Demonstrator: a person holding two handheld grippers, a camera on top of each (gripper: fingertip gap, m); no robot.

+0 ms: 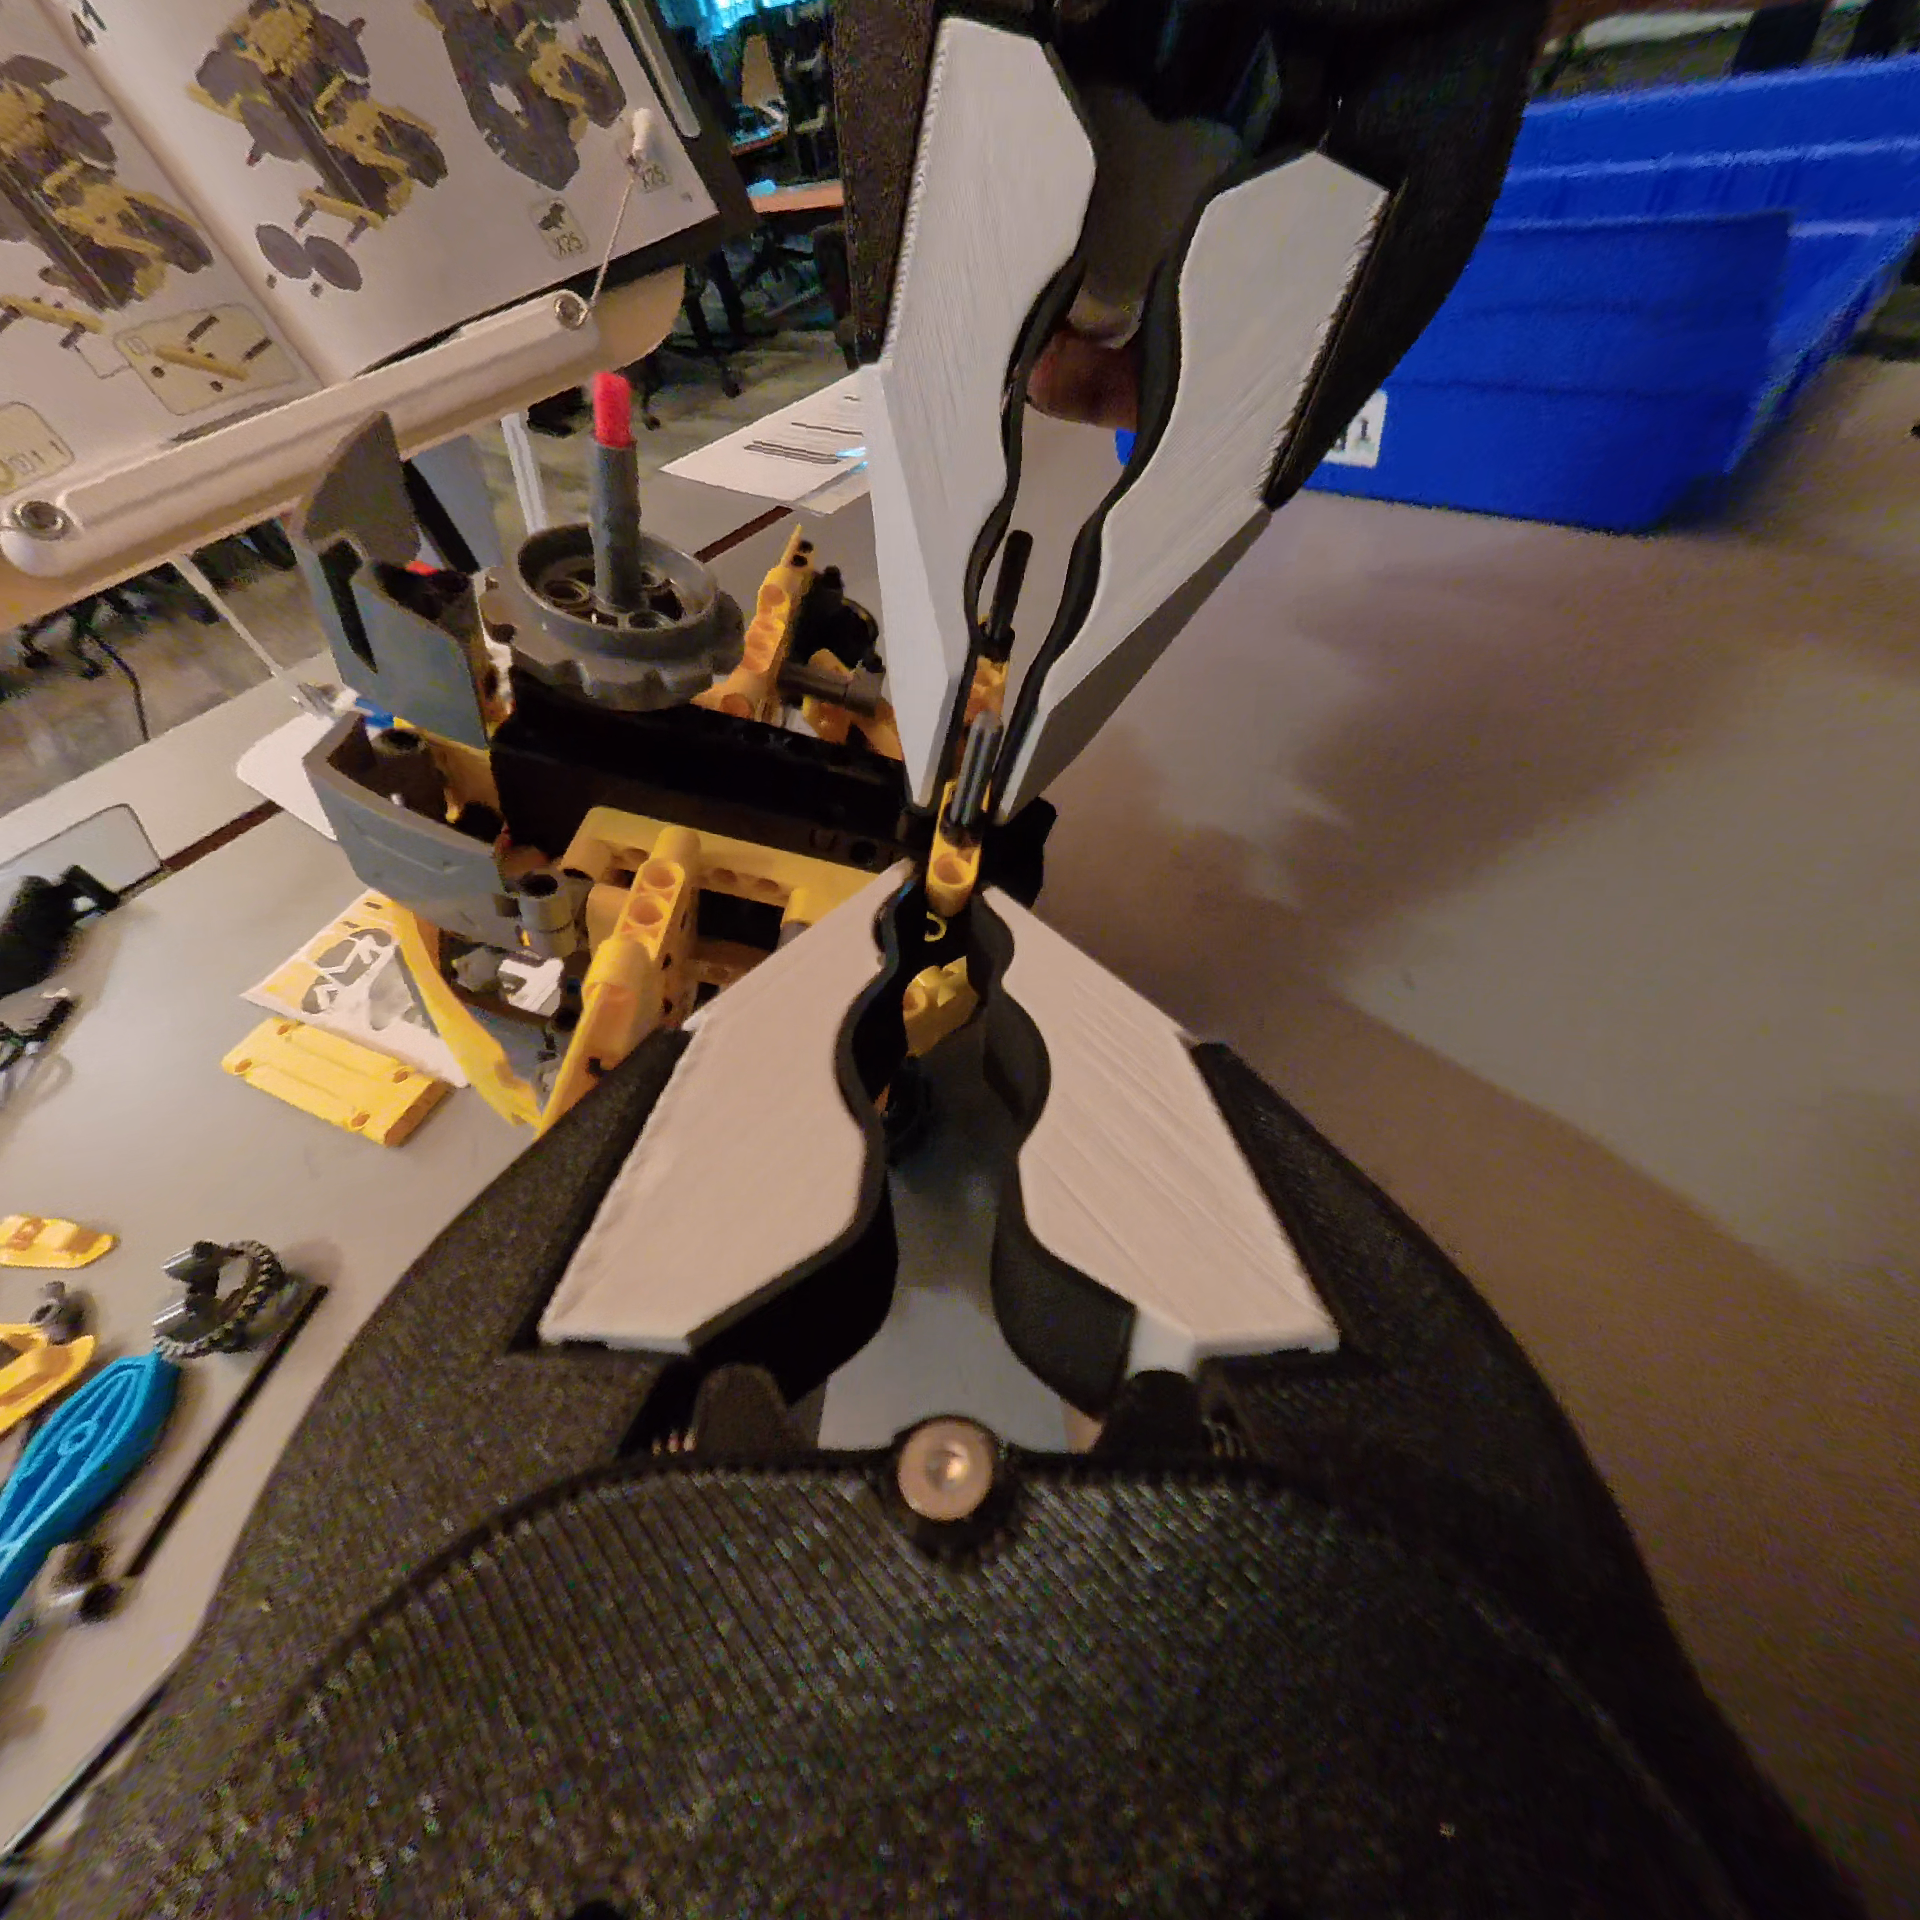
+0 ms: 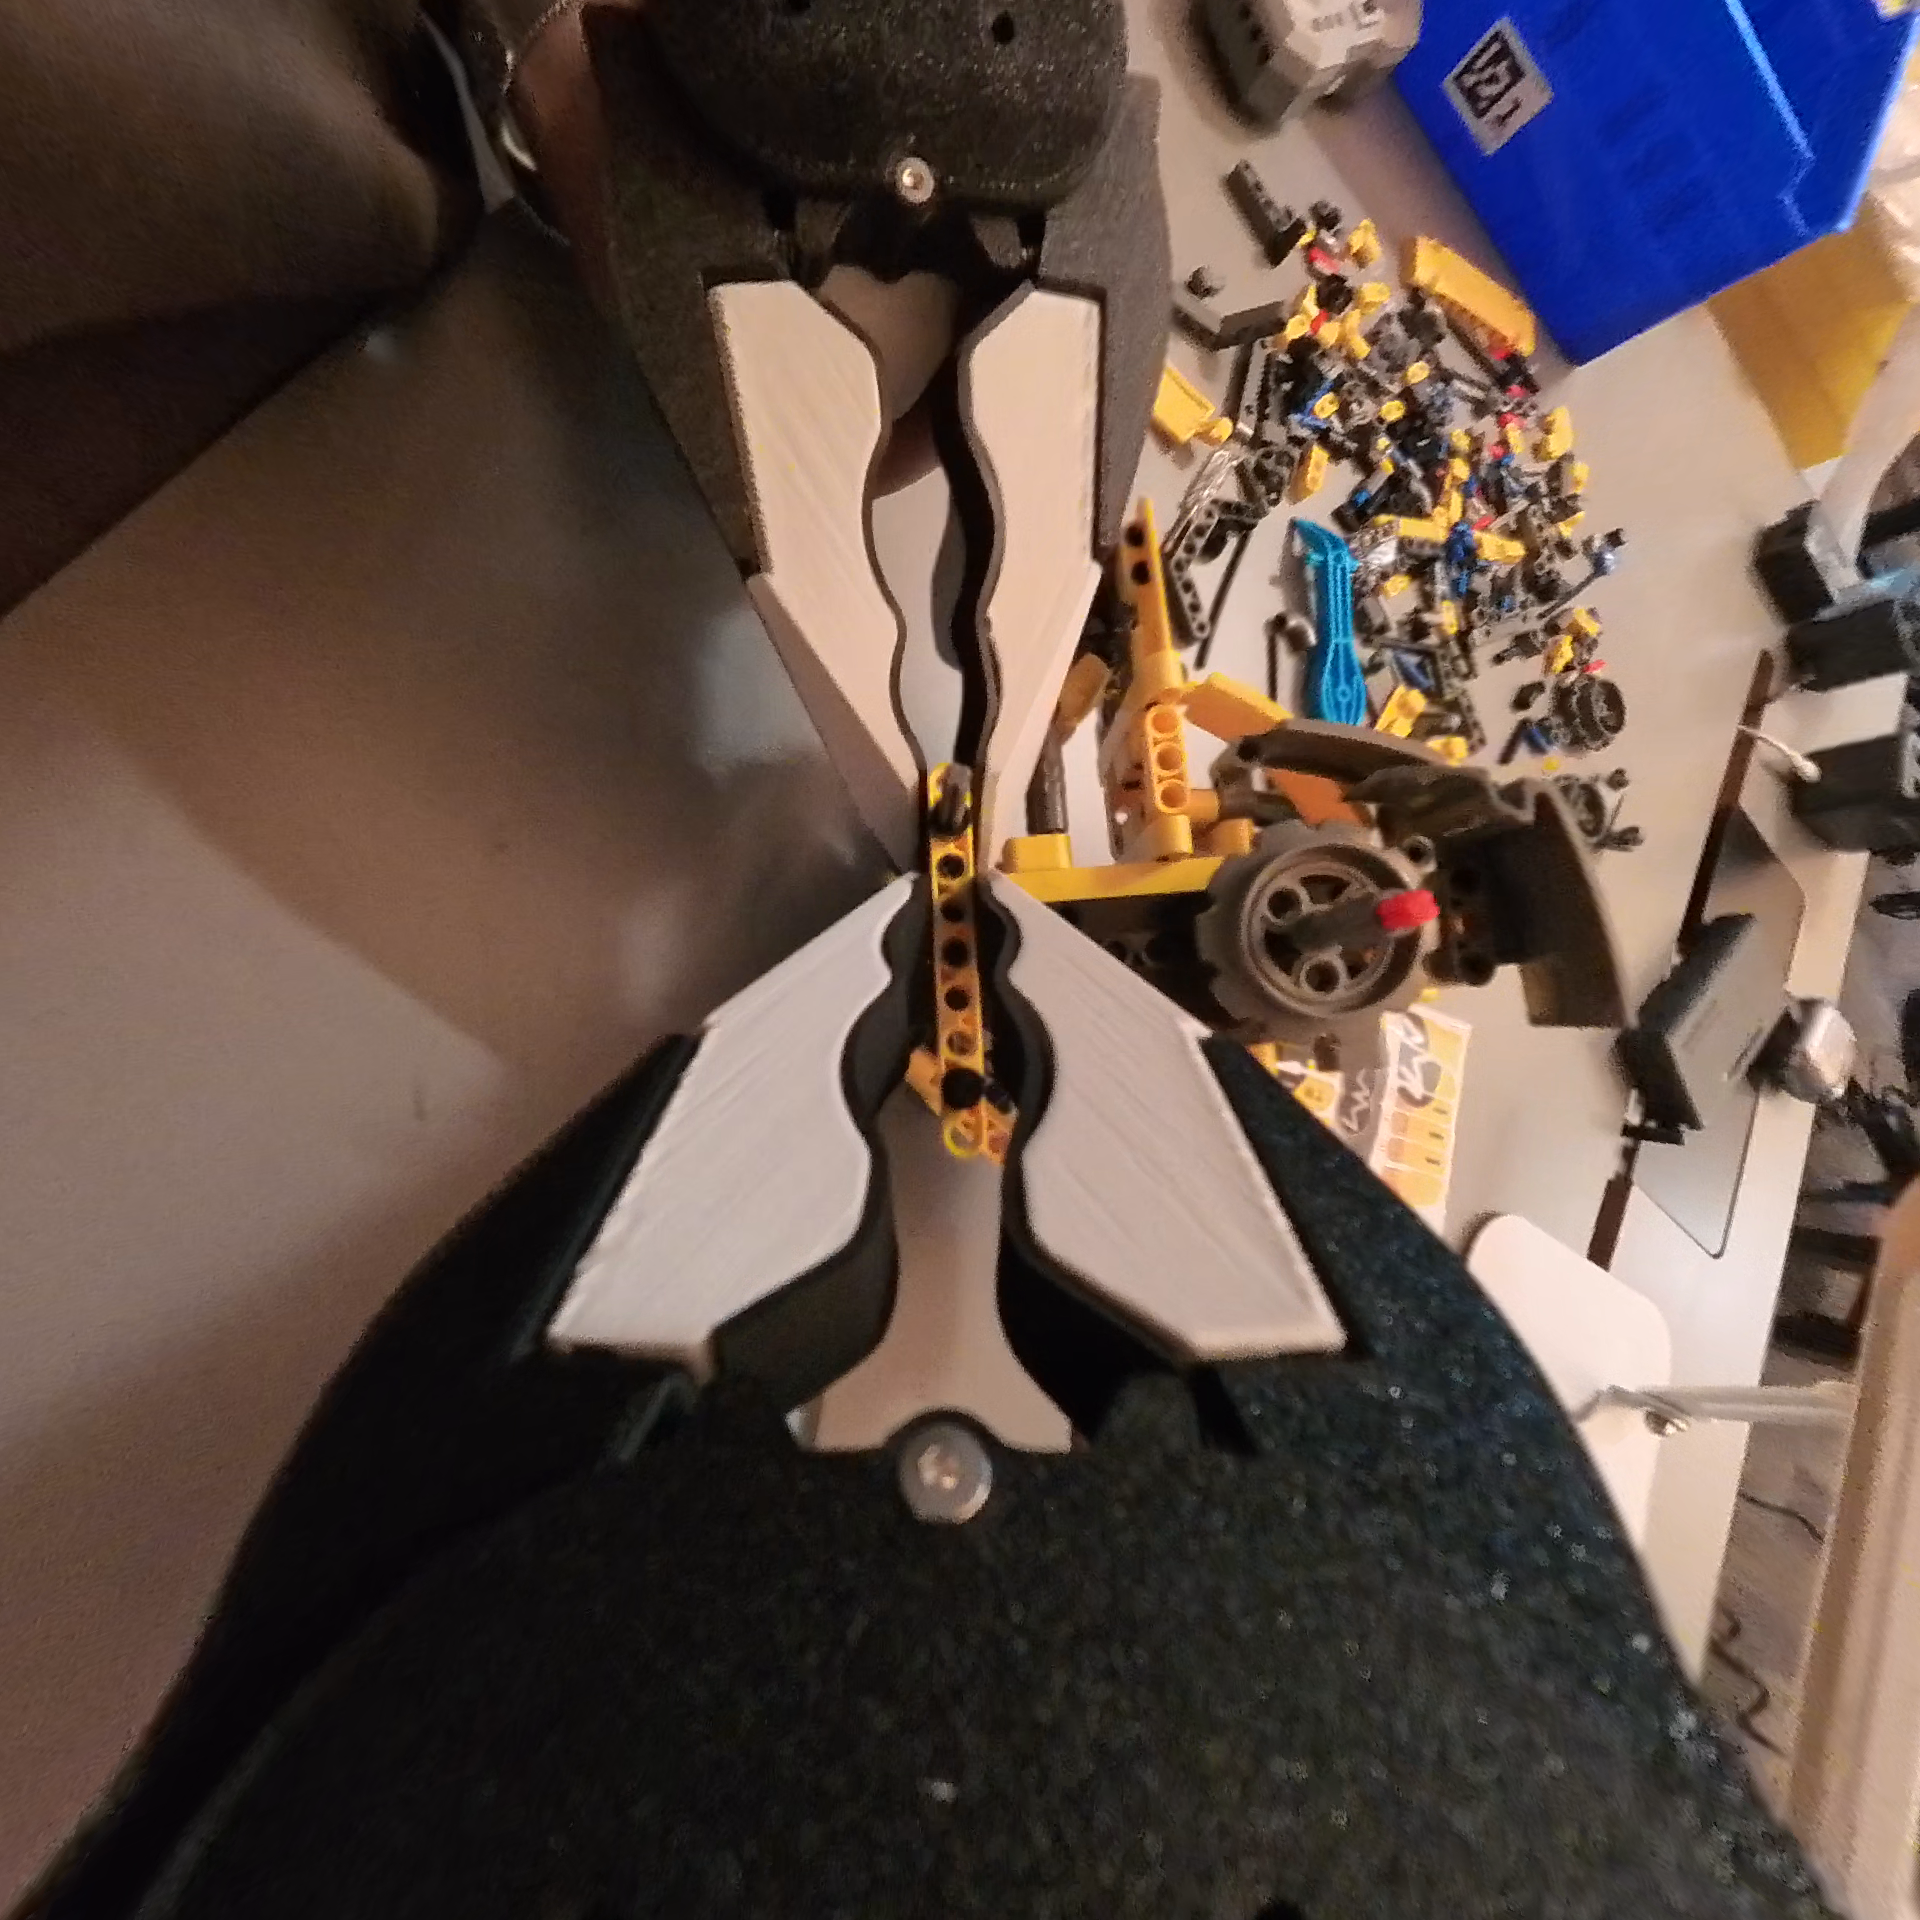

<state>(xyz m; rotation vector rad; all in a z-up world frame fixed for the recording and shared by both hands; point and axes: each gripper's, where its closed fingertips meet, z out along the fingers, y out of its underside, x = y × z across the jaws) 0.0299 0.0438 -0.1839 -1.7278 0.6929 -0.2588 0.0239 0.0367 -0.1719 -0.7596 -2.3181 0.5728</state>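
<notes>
My left gripper (image 1: 948,896) and my right gripper (image 2: 961,896) meet tip to tip above the grey table (image 1: 1507,883). Both are shut on one thin yellow holed beam (image 2: 956,977), which runs lengthwise between the fingers. In the left wrist view the beam (image 1: 948,862) bridges the two sets of tips. The right gripper (image 1: 968,808) comes down from above with a black pin (image 1: 982,753) at its tips. In the right wrist view the left gripper (image 2: 951,802) comes from the top, and a short angled yellow piece (image 2: 982,1127) joins the beam's near end.
A part-built yellow, black and grey model (image 1: 665,831) with a grey wheel hub (image 2: 1320,935) and a red-tipped axle (image 1: 613,457) stands beside the grippers. An instruction booklet (image 1: 312,156) sits on a stand. There are also loose parts (image 2: 1455,468), a blue tool (image 2: 1335,634) and blue bins (image 1: 1610,312). My two grippers' fingertips are within a few centimetres of each other.
</notes>
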